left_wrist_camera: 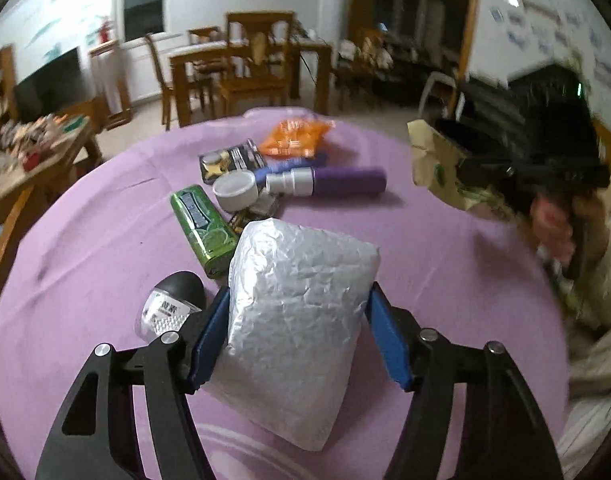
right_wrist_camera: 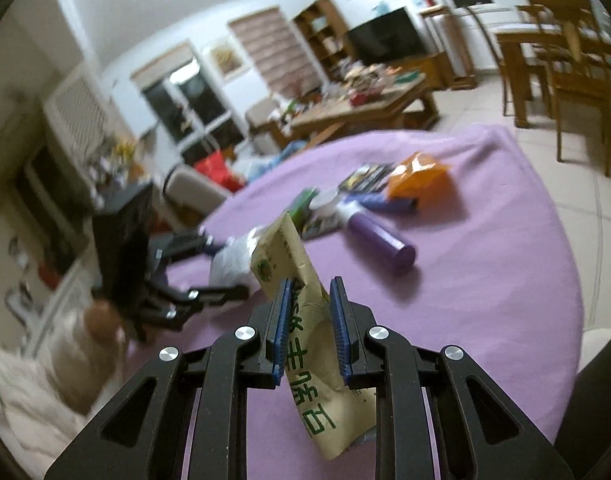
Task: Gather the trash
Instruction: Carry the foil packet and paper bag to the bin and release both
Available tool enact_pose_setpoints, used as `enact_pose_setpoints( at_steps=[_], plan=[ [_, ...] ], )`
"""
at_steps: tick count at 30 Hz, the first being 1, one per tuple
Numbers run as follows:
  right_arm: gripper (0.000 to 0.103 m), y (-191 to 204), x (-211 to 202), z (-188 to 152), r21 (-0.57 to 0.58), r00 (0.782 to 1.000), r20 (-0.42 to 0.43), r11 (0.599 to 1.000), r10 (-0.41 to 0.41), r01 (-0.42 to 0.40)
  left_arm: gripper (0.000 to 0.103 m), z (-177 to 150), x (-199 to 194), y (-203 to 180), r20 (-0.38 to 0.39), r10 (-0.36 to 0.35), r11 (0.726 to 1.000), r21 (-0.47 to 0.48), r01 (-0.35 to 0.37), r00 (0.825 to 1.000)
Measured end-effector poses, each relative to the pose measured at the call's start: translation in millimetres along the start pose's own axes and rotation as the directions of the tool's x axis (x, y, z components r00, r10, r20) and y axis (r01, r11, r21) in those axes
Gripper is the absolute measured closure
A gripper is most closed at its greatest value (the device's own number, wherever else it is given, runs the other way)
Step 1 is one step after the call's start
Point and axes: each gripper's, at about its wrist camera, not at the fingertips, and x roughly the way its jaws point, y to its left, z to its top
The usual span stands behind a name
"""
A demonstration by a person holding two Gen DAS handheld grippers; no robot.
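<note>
A crumpled silver foil bag (left_wrist_camera: pixel 301 320) is seen between the blue pads (left_wrist_camera: pixel 209 340) of the left gripper (left_wrist_camera: pixel 299 300), at the near edge of a table covered with a purple cloth (left_wrist_camera: pixel 445 248); the jaws stand about half open, and both pads are pressed against the bag's sides. A tan paper bag printed with green characters (right_wrist_camera: pixel 305 320) is clamped upright between the nearly closed jaws of the right gripper (right_wrist_camera: pixel 310 292), above the cloth. In the left wrist view the same paper bag (left_wrist_camera: pixel 429 160) is shown at the right, blurred, in the right gripper, with the person's hand (left_wrist_camera: pixel 553 224) behind it. Just left of the foil bag a small bottle with a black cap (left_wrist_camera: pixel 173 304) is laid on the cloth. Farther in, a cluster of litter is gathered: a green can (left_wrist_camera: pixel 201 224) on its side, a white cap (left_wrist_camera: pixel 235 190), a purple bottle (left_wrist_camera: pixel 333 182) lying flat, a dark wrapper (left_wrist_camera: pixel 229 158) and an orange snack bag (left_wrist_camera: pixel 295 138). Beyond the table, wooden dining chairs (left_wrist_camera: pixel 261 48) and a cluttered low table (right_wrist_camera: pixel 361 100) are visible.
</note>
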Motion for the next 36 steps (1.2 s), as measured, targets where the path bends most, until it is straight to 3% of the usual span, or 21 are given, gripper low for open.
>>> enact_pose_setpoints(
  at_steps=[6,10,15,21,28,31,36],
  plan=[
    [0.083,-11,-39,8,0.068,0.982,0.184,0.998,-0.033,0.021,0.038,24,-24,-36,0.132,-0.022,0.999,-0.022,0.025,0.991],
    [0.083,-25,-84,7,0.111,0.942,0.315,0.99,-0.119,0.088,0.038,53,-20,-72,0.202,-0.058,0.998,0.0,0.06,0.978],
    [0.083,-51,-148,-6,0.185,0.853,0.445,0.96,-0.272,0.21,0.038,94,11,-130,0.23,-0.092,0.995,0.045,0.084,0.969],
    [0.083,-98,-220,-36,0.329,0.722,0.515,0.885,-0.461,0.33,0.038,133,56,-197,0.229,-0.169,0.985,0.078,0.155,0.959],
    [0.083,-140,-271,-73,0.43,0.619,0.528,0.812,-0.581,0.396,0.038,156,94,-253,0.224,-0.241,0.967,0.136,0.214,0.944],
    [0.083,-154,-282,-85,0.453,0.6,0.522,0.793,-0.606,0.406,0.038,159,105,-266,0.22,-0.254,0.963,0.146,0.225,0.942],
    [0.083,-175,-284,-100,0.477,0.599,0.508,0.781,-0.62,0.404,0.038,161,121,-276,0.204,-0.254,0.963,0.146,0.227,0.945]
  ],
)
